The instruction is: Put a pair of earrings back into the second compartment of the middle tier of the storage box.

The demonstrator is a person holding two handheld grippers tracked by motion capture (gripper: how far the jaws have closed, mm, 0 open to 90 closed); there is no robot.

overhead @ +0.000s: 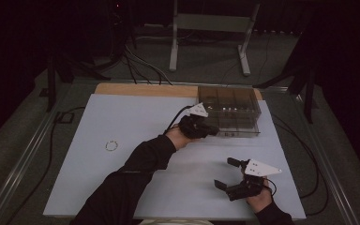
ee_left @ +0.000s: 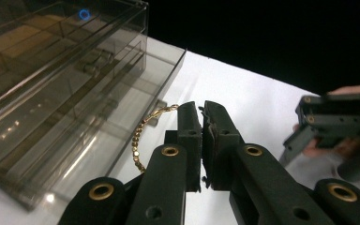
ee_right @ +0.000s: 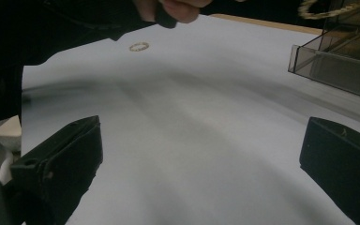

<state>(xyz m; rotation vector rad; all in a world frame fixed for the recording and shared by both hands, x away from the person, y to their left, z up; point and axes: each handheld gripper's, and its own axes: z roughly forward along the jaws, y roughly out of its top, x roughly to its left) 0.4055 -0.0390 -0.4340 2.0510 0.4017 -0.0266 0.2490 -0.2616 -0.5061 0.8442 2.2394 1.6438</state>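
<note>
no readable text, no labels, no brands, no numbers

A white sheet [overhead: 136,117] is covering most of the table, with a strip of bare wood [overhead: 140,89] showing along its far edge. Black cables [overhead: 140,65] are trailing across the grey floor beyond — toward a pale metal stand [overhead: 211,28] at the back. Dark legs [overhead: 51,79] are standing at the left and right.

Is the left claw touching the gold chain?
Touching. The left gripper view shows the left claw shut on the gold bead chain, which hangs from its jaws.
</note>
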